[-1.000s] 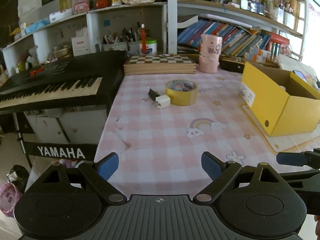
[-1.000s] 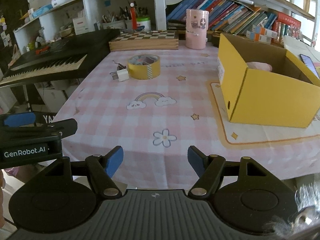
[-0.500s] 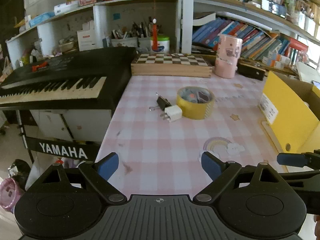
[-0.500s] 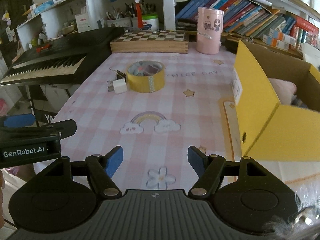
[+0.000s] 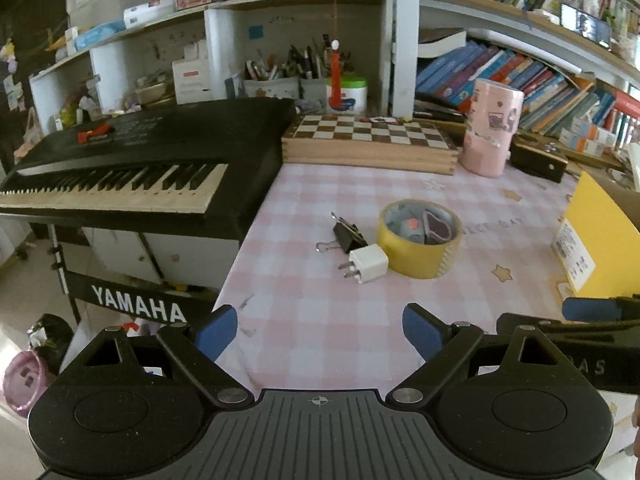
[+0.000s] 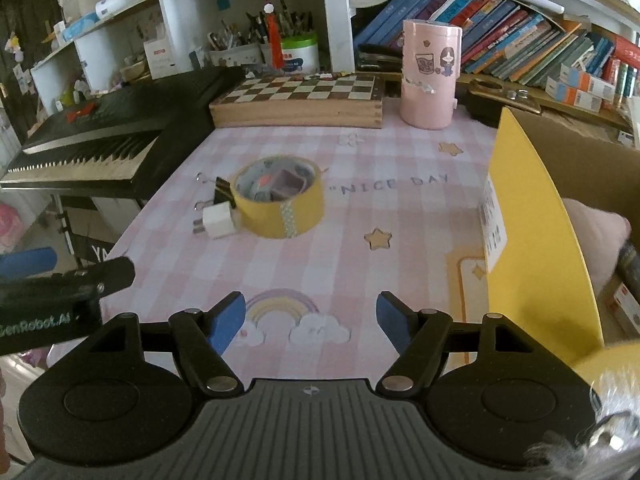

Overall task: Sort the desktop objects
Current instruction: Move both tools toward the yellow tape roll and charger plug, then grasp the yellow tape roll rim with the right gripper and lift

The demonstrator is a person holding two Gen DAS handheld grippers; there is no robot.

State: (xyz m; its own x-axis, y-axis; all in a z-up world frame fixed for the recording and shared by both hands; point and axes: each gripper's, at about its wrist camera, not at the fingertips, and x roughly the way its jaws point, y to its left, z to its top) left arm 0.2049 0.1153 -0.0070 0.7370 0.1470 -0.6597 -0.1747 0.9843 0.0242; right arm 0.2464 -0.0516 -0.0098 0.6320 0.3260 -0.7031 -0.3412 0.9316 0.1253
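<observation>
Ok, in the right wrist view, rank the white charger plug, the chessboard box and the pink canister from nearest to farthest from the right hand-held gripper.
From the right hand-held gripper:
1. White charger plug, ahead and left, beside the yellow tape roll.
2. Chessboard box, at the table's far edge, centre.
3. Pink canister, far right; roughly level with the box, too close to call.

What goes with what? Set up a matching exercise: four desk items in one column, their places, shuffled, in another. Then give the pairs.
Items
1. white charger plug
2. black binder clip
3. pink cylinder container
4. yellow cardboard box

Places
A. at the table's right edge, open side up
B. upright at the back, right of the chessboard box
C. against the yellow tape roll, prongs pointing away from it
D. just behind the charger, left of the tape roll

Pairs: 1-C, 2-D, 3-B, 4-A
</observation>
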